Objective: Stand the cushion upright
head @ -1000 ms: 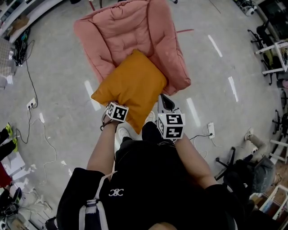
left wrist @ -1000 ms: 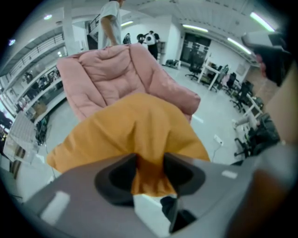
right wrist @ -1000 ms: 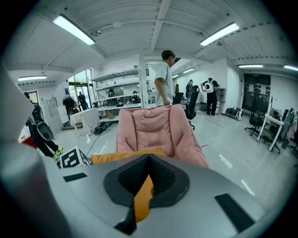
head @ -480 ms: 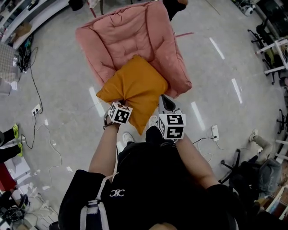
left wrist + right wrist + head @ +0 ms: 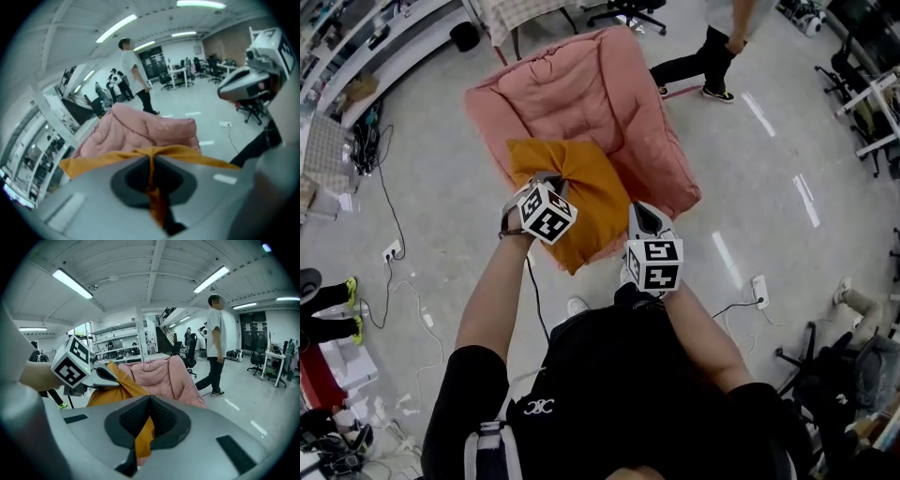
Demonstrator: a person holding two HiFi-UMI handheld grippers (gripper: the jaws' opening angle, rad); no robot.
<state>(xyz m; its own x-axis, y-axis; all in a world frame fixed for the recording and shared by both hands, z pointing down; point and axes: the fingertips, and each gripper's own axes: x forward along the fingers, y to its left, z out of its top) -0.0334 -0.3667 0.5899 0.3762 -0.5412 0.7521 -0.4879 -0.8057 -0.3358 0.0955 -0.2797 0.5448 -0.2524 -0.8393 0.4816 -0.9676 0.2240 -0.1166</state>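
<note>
The orange cushion (image 5: 581, 202) sits in the open front of the pink padded chair (image 5: 581, 94). It is tilted, its near corner hanging past the seat edge and its far left corner lifted against the chair's hollow. Nothing else can be seen in the chair.

The right gripper (image 5: 635, 210), the nearer of the two, has its jaws clenched on a fold of the cushion's right edge, with orange cloth pinched between the pads. A little farther and to the left, the left gripper (image 5: 547, 177) is clamped on the raised far left corner, a strip of cloth squeezed in the closed jaws.

The floor (image 5: 441, 169) is smooth grey with white tape strips (image 5: 727, 258). A power strip (image 5: 761, 289) lies near on the right and a cable (image 5: 394, 211) trails on the left. Beyond the chair a person (image 5: 717, 47) walks past on the right, and office chairs (image 5: 623, 11) and shelves (image 5: 112, 348) stand farther off
</note>
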